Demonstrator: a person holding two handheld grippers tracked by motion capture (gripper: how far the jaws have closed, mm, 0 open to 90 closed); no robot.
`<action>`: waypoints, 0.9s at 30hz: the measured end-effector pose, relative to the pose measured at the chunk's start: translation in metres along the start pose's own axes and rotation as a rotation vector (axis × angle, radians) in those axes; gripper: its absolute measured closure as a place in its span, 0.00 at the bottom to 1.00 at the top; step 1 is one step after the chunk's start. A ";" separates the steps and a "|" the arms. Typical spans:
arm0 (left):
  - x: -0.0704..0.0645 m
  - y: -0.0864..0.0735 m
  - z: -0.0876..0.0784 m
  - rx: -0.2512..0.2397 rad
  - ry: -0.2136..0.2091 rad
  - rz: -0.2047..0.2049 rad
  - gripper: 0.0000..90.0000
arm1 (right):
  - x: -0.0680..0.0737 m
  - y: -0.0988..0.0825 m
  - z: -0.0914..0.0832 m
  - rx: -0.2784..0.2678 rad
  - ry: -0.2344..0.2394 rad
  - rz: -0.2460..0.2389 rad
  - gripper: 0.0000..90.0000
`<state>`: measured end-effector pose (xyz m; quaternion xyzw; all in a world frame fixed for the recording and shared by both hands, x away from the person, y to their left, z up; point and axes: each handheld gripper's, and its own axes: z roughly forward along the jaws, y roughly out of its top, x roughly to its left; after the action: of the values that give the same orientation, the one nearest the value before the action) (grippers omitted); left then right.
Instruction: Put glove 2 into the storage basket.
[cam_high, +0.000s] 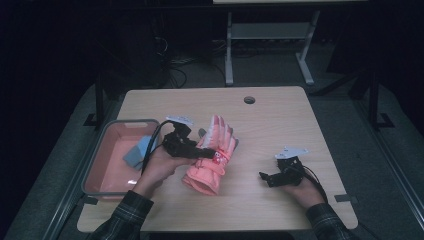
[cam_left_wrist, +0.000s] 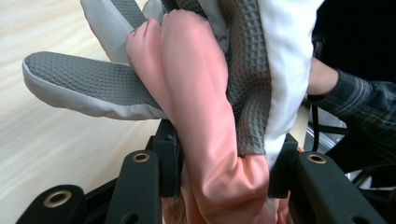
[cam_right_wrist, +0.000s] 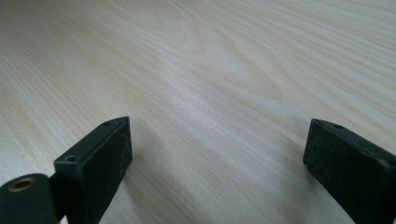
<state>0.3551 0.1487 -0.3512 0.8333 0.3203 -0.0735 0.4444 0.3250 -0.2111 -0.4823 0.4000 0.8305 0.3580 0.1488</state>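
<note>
Jaws first: my left gripper (cam_high: 192, 150) pinches the pink glove (cam_high: 210, 155) near its cuff, fabric bunched between the pads, so I judge I can carry it clear of the desk (cam_high: 270, 125). Its grey-palmed fingers point away, just right of the pink bin (cam_high: 107, 150), probably its destination, where a blue cloth (cam_high: 137, 152) lies. My right gripper (cam_high: 270, 177) rests apart, jaws spread over bare wood, holding nothing.
</note>
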 end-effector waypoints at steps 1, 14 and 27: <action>0.002 0.001 -0.009 -0.007 0.011 -0.008 0.64 | 0.000 0.000 0.000 0.000 0.000 0.000 0.08; 0.018 0.001 -0.078 -0.046 0.093 -0.056 0.64 | 0.000 0.000 0.000 -0.001 -0.001 0.001 0.08; 0.043 -0.014 -0.145 -0.085 0.214 -0.109 0.64 | 0.000 0.000 0.000 -0.001 -0.006 0.008 0.08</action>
<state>0.3572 0.2883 -0.2920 0.7982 0.4137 0.0055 0.4378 0.3250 -0.2111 -0.4824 0.4045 0.8283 0.3576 0.1501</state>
